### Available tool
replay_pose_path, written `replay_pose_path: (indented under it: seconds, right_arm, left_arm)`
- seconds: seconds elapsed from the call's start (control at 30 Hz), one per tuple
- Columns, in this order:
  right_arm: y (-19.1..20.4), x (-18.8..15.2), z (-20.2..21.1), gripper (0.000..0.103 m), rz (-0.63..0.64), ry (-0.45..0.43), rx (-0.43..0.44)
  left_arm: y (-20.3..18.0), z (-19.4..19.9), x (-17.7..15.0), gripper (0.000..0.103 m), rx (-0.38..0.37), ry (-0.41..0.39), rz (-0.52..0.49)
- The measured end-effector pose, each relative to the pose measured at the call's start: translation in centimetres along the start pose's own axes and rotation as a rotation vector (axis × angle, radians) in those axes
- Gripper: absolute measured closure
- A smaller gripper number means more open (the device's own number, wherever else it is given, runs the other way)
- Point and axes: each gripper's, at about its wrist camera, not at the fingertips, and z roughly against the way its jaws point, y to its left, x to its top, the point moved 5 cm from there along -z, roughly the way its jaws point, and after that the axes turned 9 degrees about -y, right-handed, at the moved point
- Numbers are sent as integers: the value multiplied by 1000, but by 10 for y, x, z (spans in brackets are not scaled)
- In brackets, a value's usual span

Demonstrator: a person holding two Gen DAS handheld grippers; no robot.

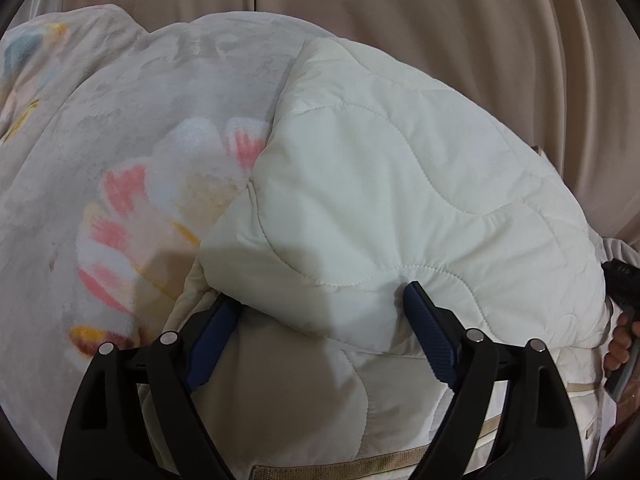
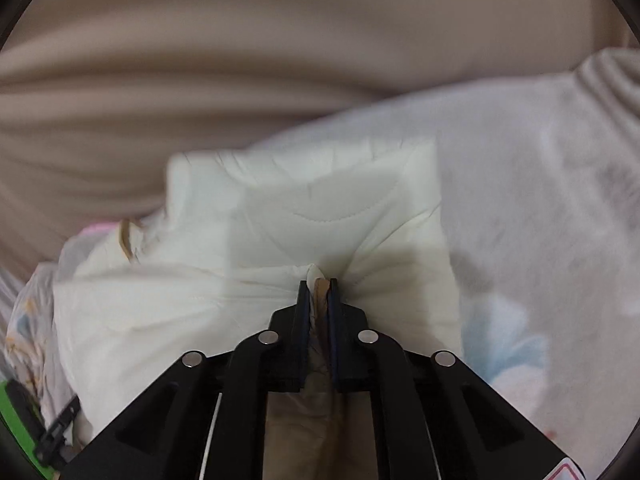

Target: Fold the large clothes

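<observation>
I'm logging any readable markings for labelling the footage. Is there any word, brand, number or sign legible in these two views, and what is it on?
No text can be read with certainty.
Pale embossed characters on the black handheld device at the right edge of the left wrist view: too small and blurred to read.
Red-outlined sign on a white sticker on the right tool's black body: cut off at the frame's edge, unreadable.
Cream quilted padded garment and floral fleece blanket: no lettering visible.
</observation>
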Motion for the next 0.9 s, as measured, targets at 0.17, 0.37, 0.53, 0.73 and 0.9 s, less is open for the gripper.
replay_pose_path:
  seconds: [0.17,0.37,0.53,0.73,0.9]
  right_arm:
    - [18,20,61,82,33,-171,-135]
    - [171,-9,89,82,295,-117,190]
    - [294,-77,25,89,489,97,333]
    - [311,-110,-54,103,535,174,256]
    - [237,-46,-48,101,340,7,45]
  left_arm:
    - [1,-2,0,21,7,4,-3]
    - [0,-2,0,21,7,5,-10]
    - [1,-2,0,21,0,5,-4]
    - [2,-3,0,19,-16,5,9]
    - [4,-4,0,18,-26,10,13]
